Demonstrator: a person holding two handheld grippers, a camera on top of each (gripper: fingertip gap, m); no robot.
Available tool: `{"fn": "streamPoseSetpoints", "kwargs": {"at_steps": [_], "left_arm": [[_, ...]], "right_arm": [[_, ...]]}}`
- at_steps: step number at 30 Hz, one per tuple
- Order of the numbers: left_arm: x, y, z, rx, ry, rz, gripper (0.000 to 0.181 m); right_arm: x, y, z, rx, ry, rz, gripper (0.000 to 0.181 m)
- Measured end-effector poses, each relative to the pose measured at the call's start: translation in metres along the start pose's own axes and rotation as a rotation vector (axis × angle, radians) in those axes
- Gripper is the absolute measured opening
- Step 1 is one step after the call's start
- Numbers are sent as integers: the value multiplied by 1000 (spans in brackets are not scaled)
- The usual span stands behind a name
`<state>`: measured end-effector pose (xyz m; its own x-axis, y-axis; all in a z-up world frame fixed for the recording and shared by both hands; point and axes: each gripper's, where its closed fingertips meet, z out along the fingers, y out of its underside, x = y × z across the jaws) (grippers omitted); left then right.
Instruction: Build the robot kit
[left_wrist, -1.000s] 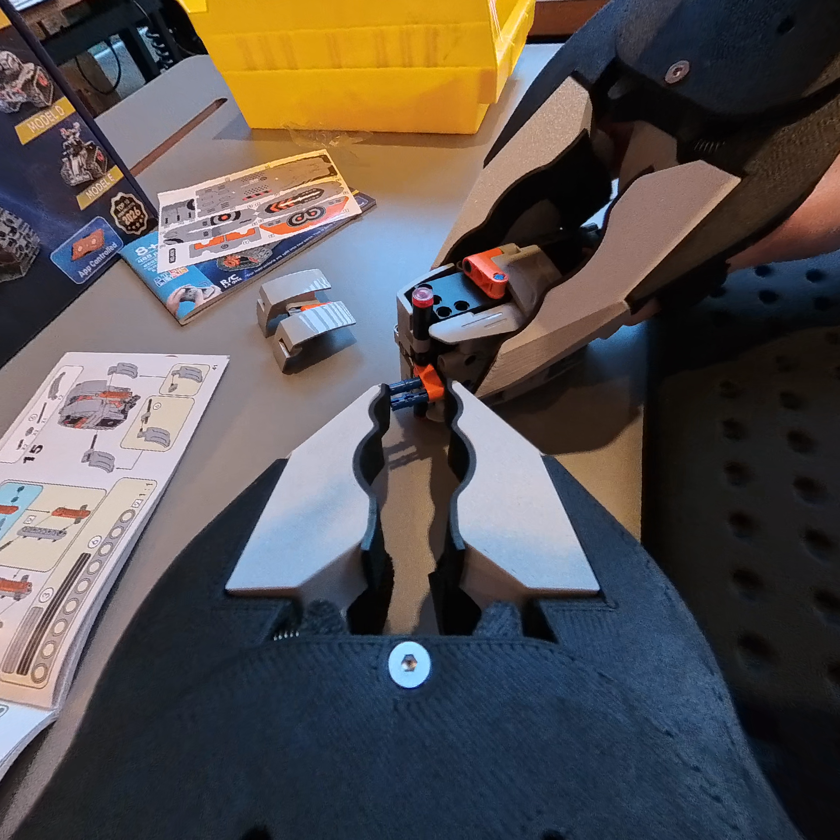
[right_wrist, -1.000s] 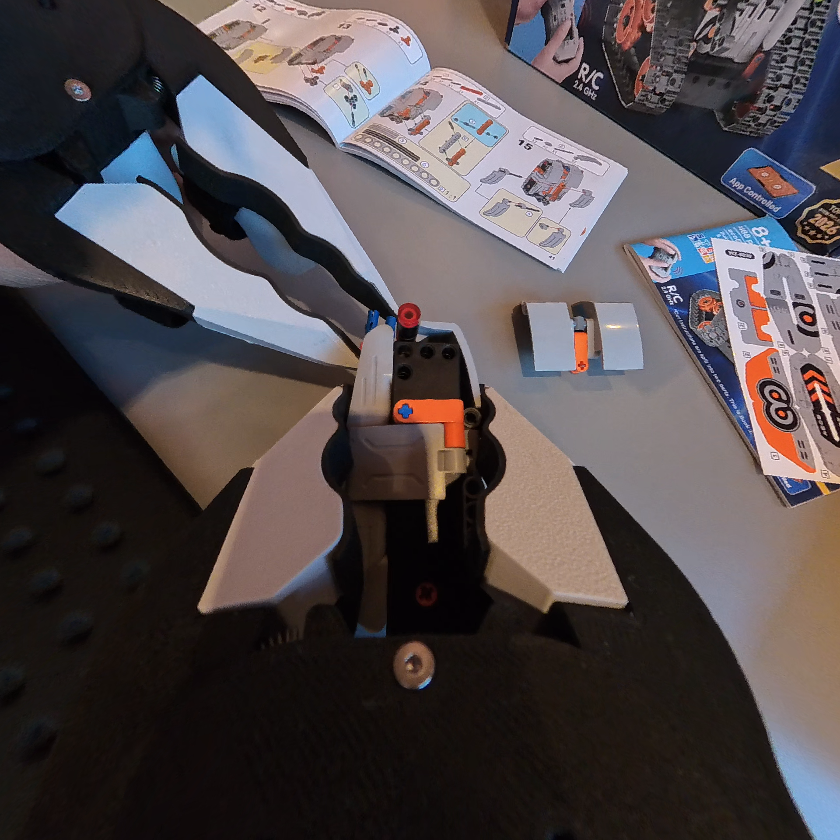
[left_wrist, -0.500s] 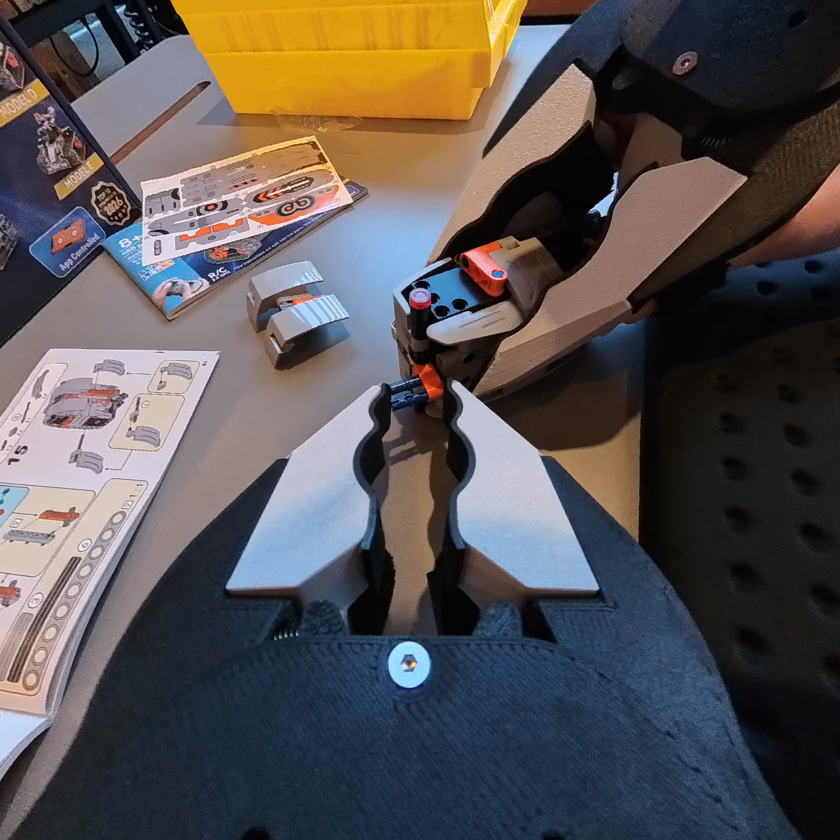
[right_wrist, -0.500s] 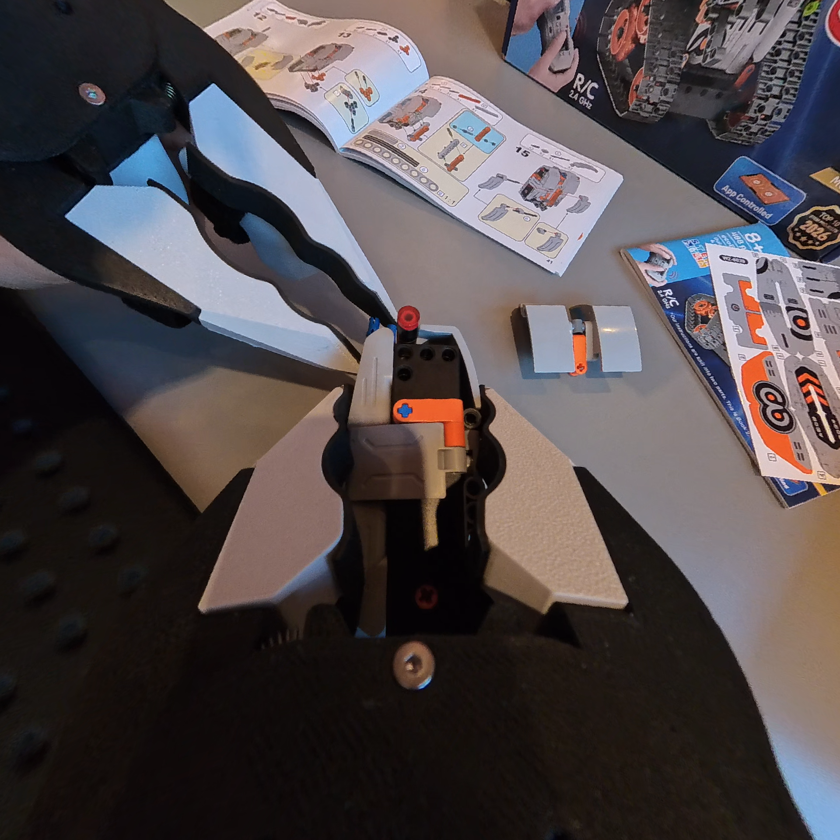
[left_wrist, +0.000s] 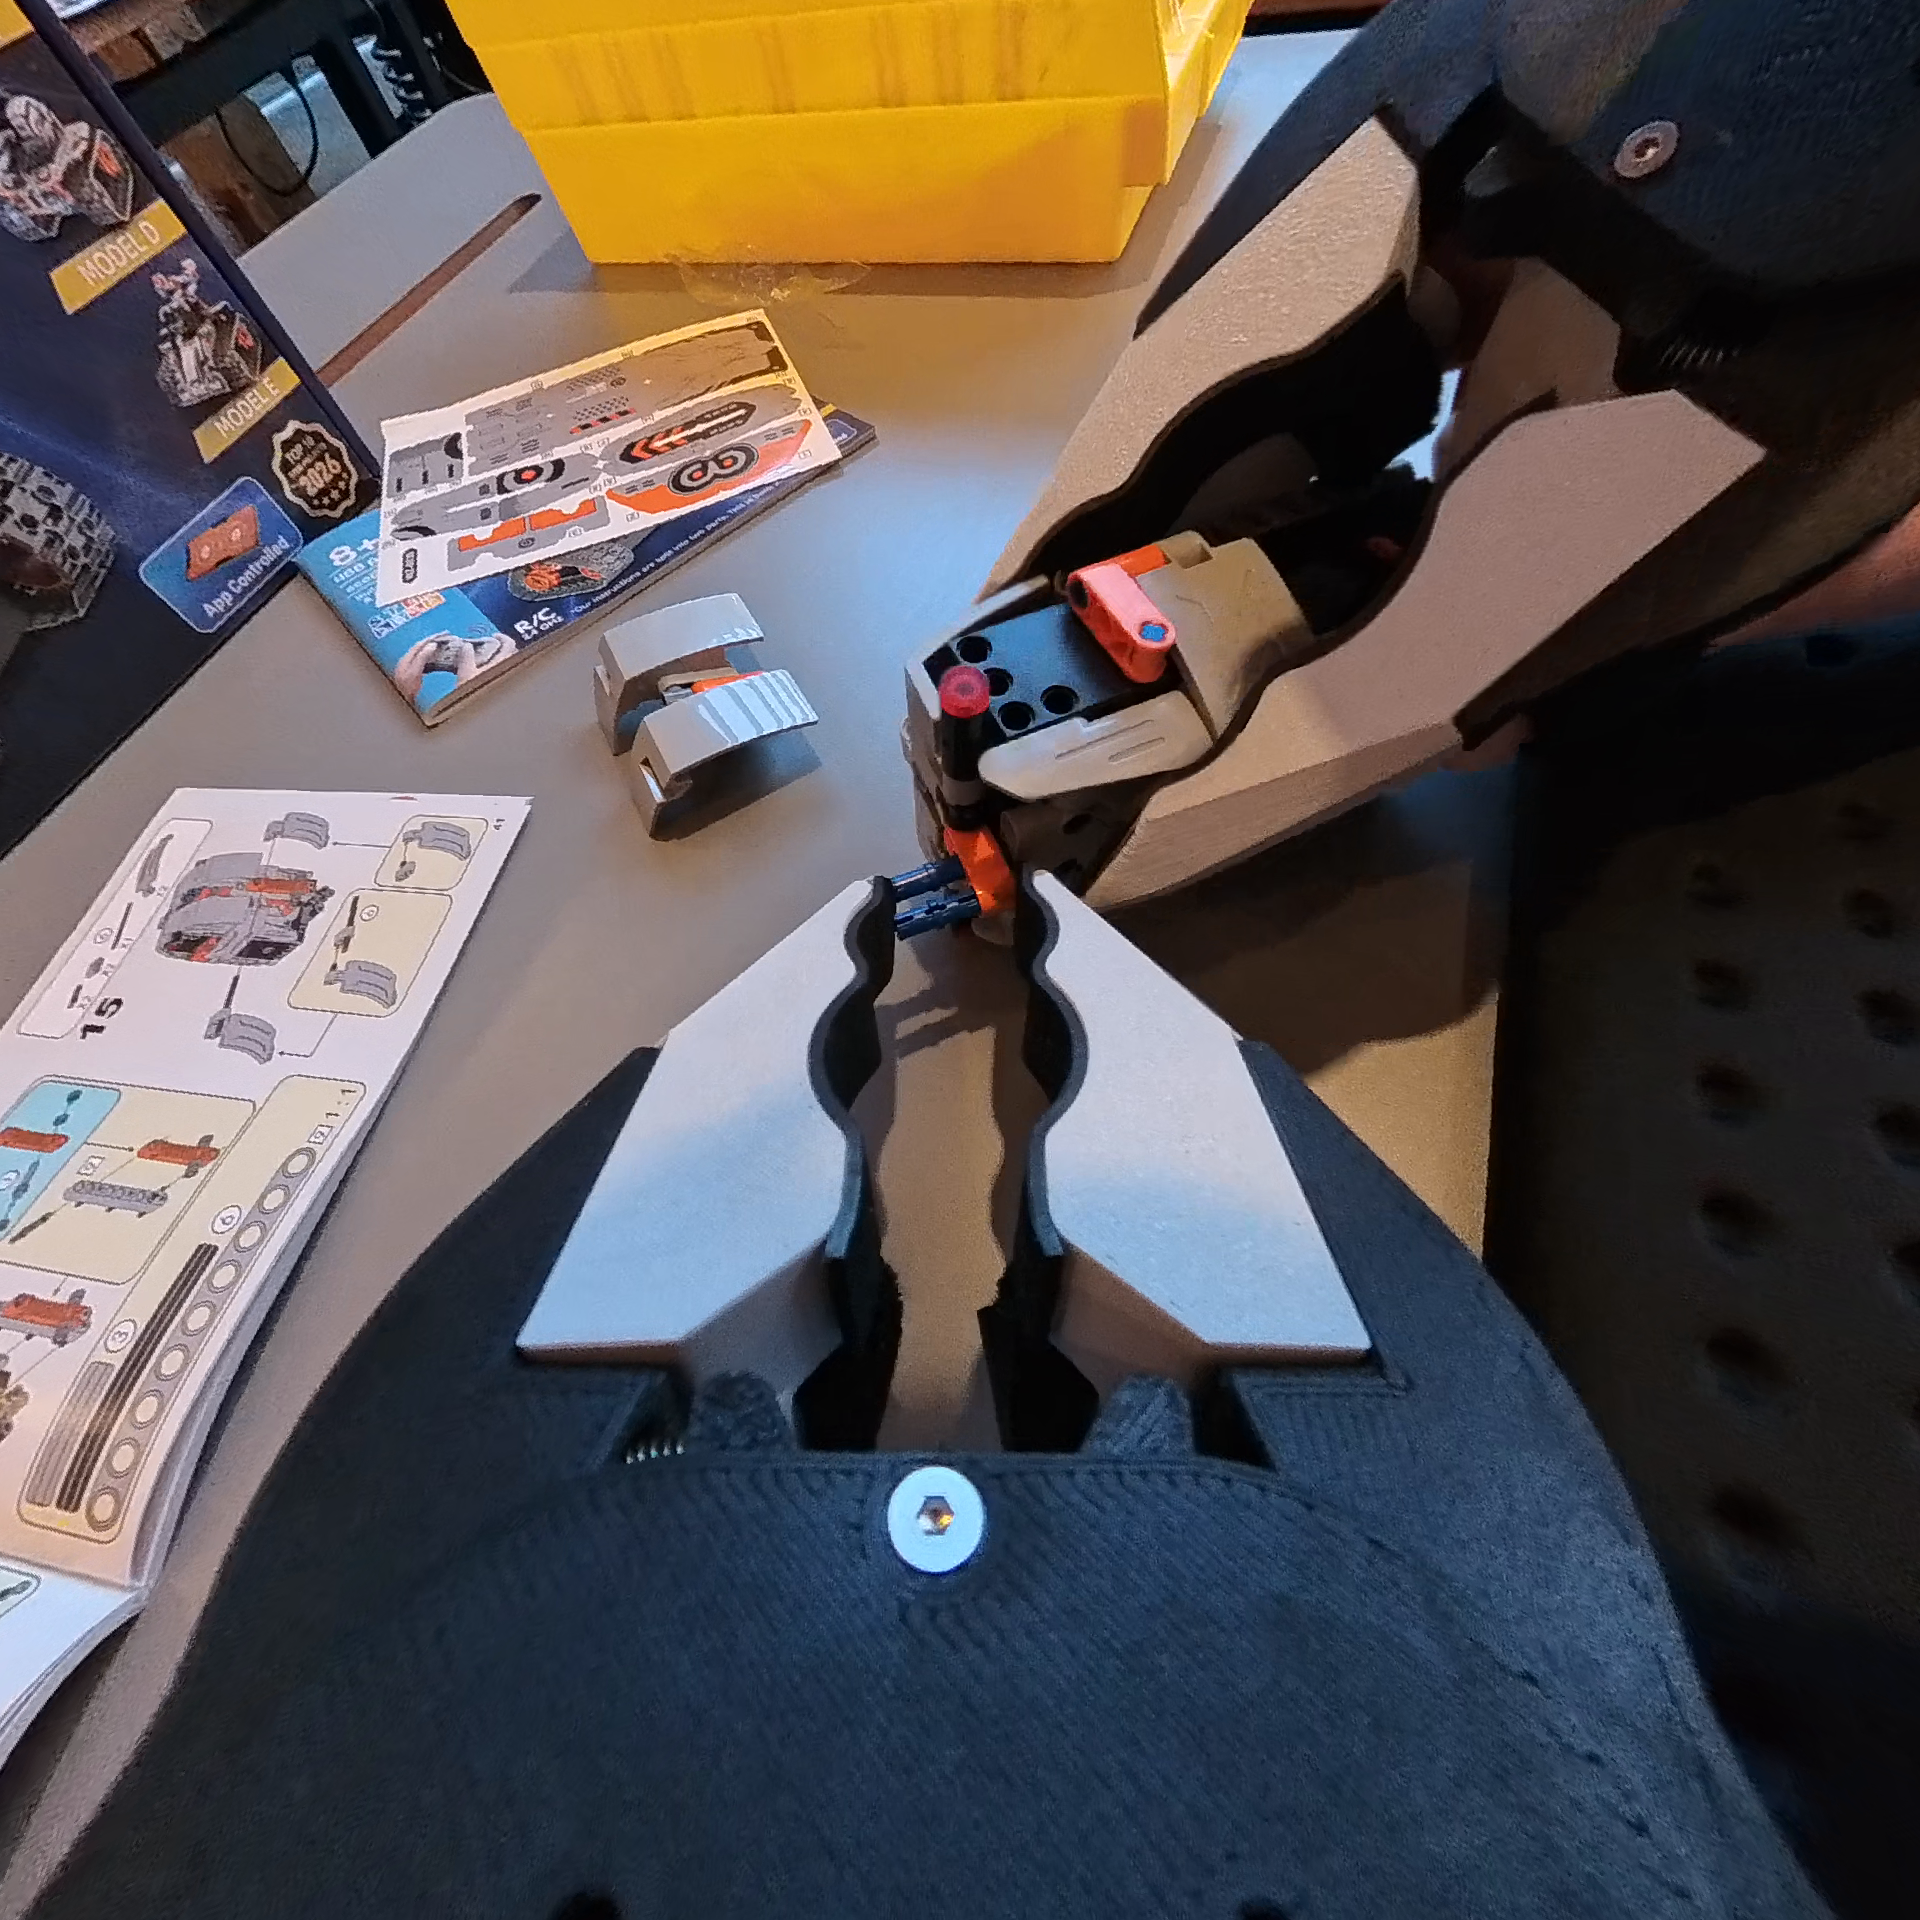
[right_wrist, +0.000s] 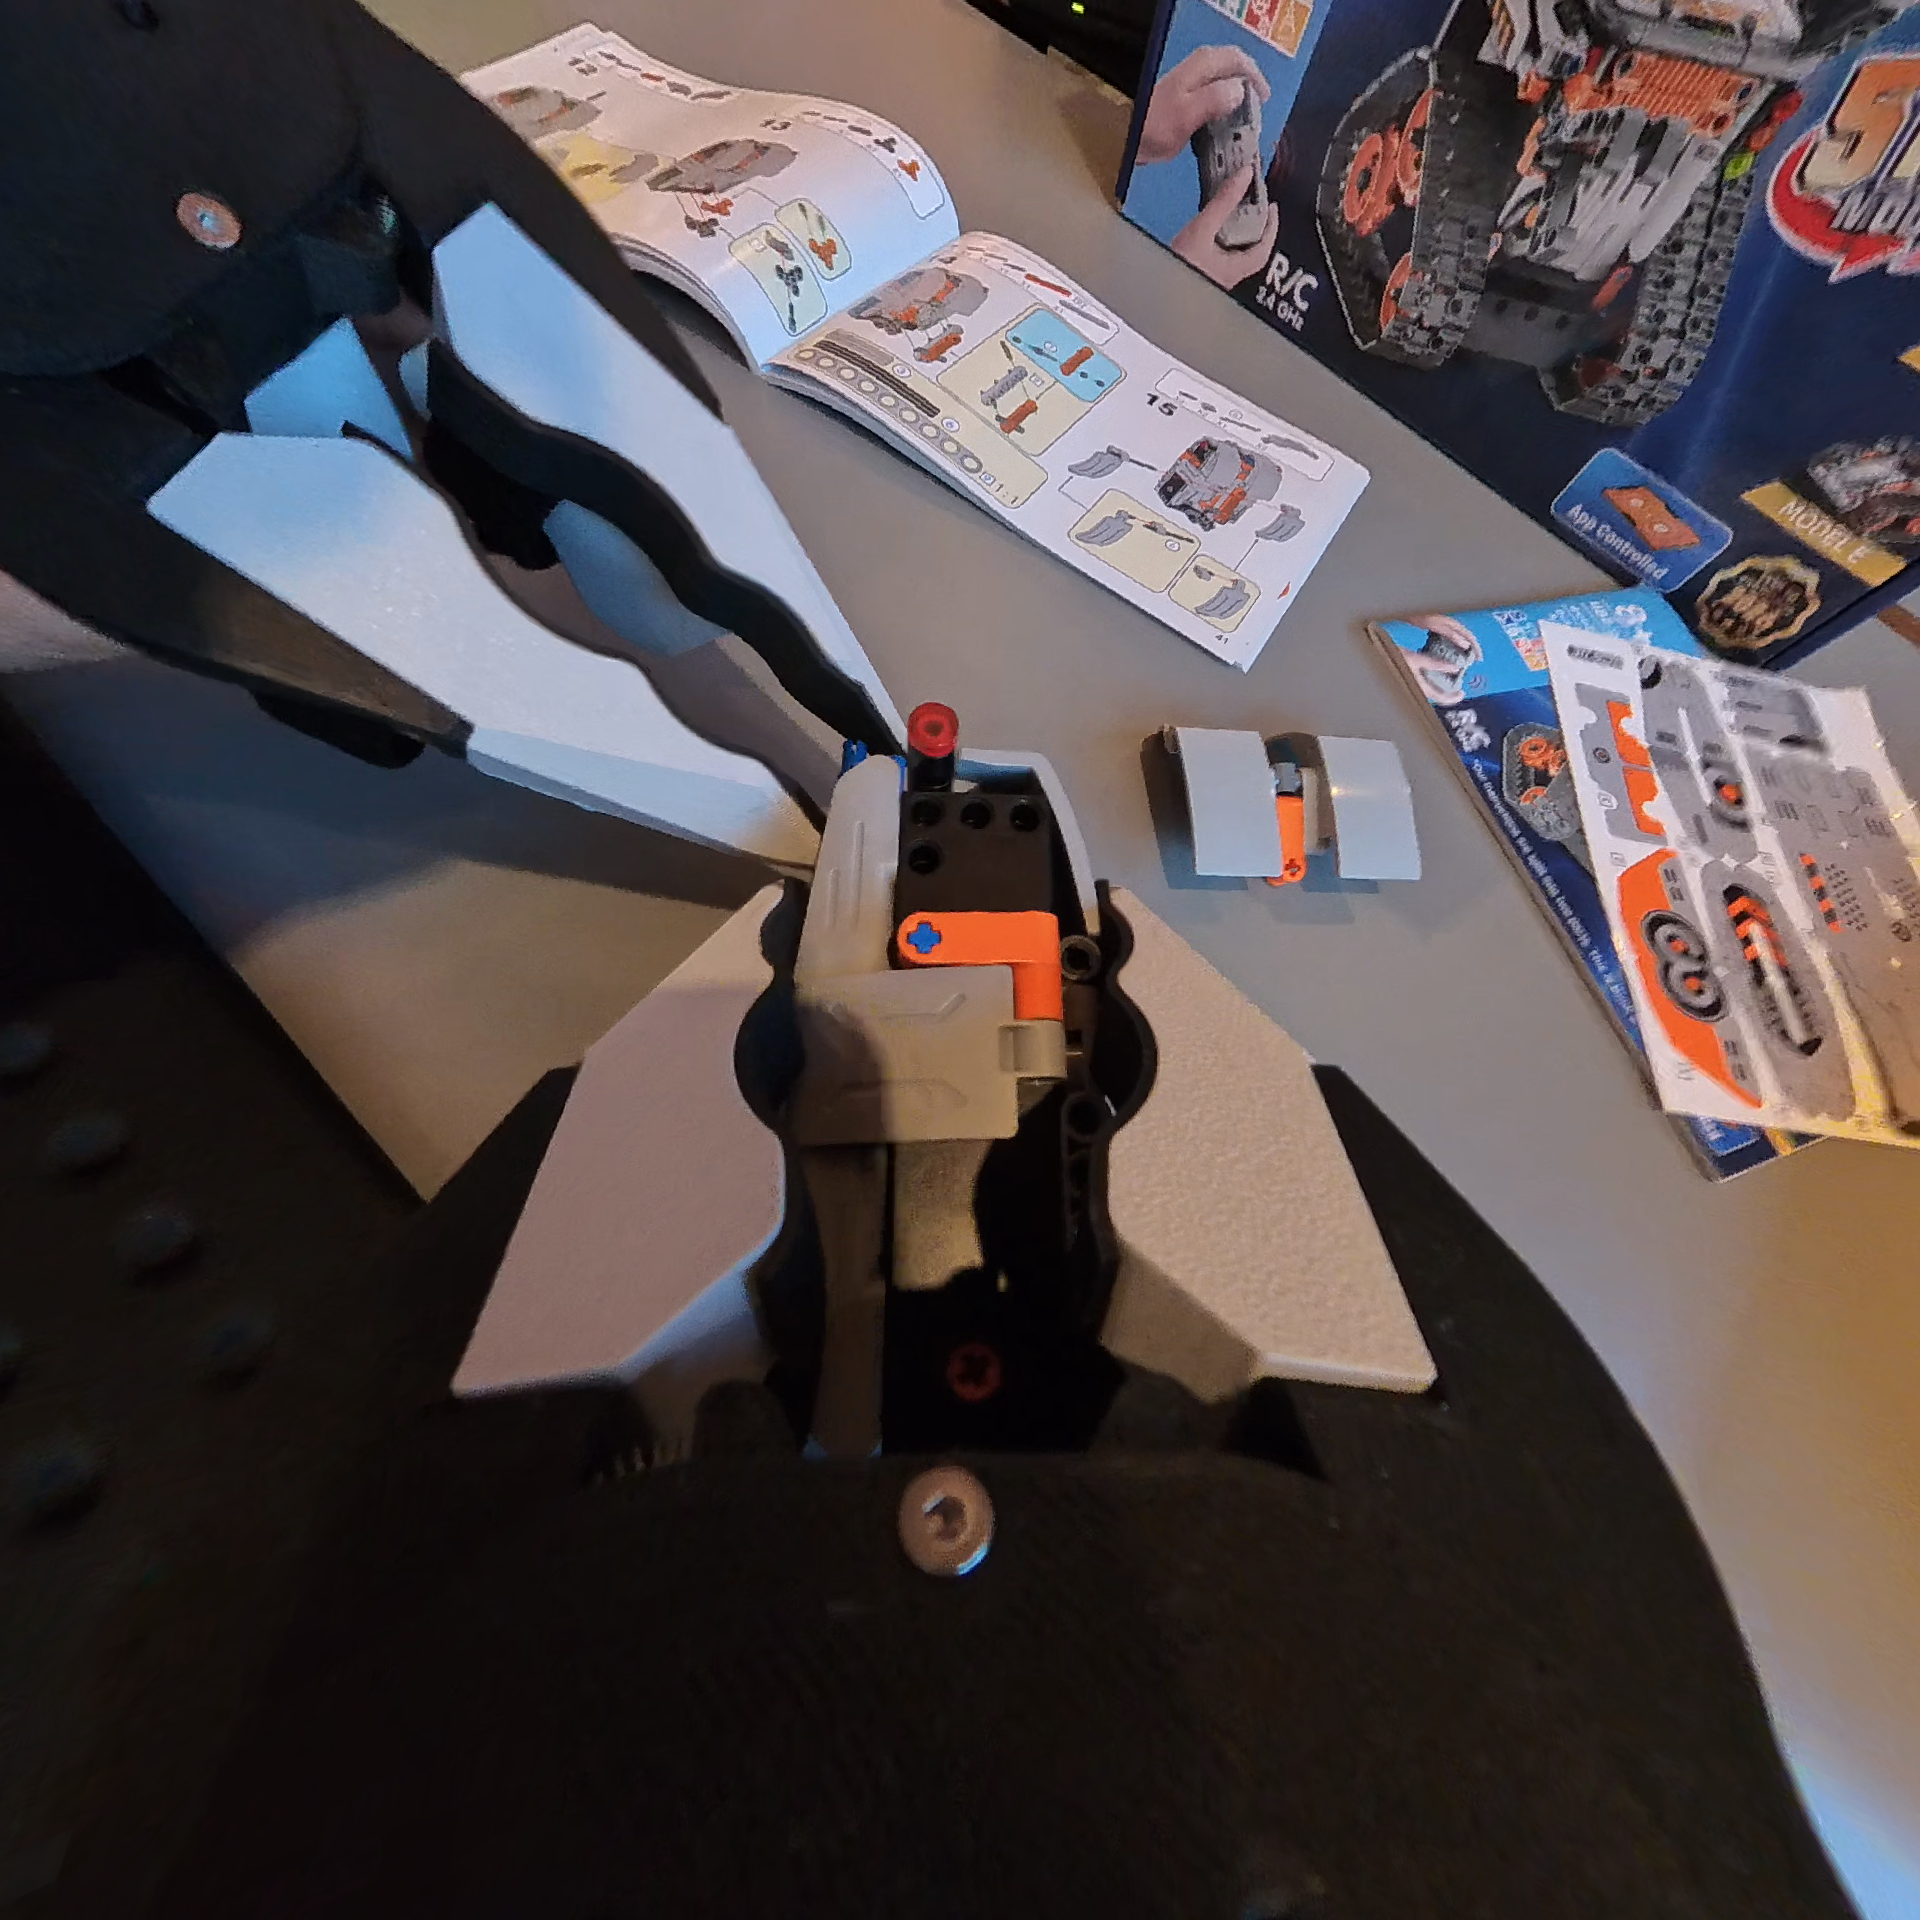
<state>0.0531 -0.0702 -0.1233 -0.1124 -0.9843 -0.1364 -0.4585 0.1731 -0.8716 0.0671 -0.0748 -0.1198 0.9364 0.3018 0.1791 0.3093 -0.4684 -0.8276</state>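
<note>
**STATUS: BOTH GRIPPERS ON ONE BRICK ASSEMBLY, POSITIONS UNCHANGED**

**Change.** Against the views of one second ago, no part is seen to have been moved. Only a slight shift of both cameras is noted. The grip and the contact points are held as before.

**Inventory, left to right, referred to the brick assembly (left_wrist: 1039, 675).**

- One printed product box (left_wrist: 104, 416) stands far left of the assembly.
- One open instruction booklet (left_wrist: 208, 1039) lies left of it, nearer the camera.
- One blue leaflet (left_wrist: 468, 623) lies left of it, with one sticker sheet (left_wrist: 603, 457) laid on top.
- One loose grey piece (left_wrist: 707, 696), made of two curved panels, lies just left of it and apart from it.
- Yellow bins (left_wrist: 831, 135) are stacked behind it; at least two are counted.
- Two blue pins (left_wrist: 930, 899) project from its lower left corner.
- One red-capped axle (left_wrist: 961, 691) stands at its left end.
- One perforated dark mat (left_wrist: 1714, 1143) lies right of it.

All items rest on one grey table (left_wrist: 935, 416).

**Grippers: two.** The left gripper (left_wrist: 956, 894) is placed with its tips either side of the blue pins. A gap is seen between the jaws, but it cannot be told whether the pins are clamped. The right gripper (right_wrist: 940, 894) is closed on the assembly, which is held between its jaws at the table surface.
</note>
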Motion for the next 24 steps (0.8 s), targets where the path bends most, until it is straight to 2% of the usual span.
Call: {"fn": "streamPoseSetpoints", "kwargs": {"at_steps": [2, 4, 5, 10, 12, 17, 24], "left_arm": [[0, 0, 0, -3, -9, 11, 22], [0, -1, 1, -2, -1, 1, 22], [1, -1, 2, -2, 9, -5, 22], [1, -2, 2, 1, 8, -7, 22], [0, -2, 2, 6, 23, -32, 22], [-3, -3, 4, 13, 61, -86, 22], [-6, -5, 8, 11, 34, -94, 22]], "right_arm": [[-2, 1, 0, 2, -4, -64, 57], [-6, 8, -1, -22, -23, -121, 72], [-8, 8, -3, -19, -24, -145, 72], [-1, 16, -15, -44, 25, -143, 67], [2, 17, -17, -41, 41, -123, 57], [6, 16, -15, -43, 28, -32, 55], [10, 17, -13, -56, 45, 26, 55]]}}
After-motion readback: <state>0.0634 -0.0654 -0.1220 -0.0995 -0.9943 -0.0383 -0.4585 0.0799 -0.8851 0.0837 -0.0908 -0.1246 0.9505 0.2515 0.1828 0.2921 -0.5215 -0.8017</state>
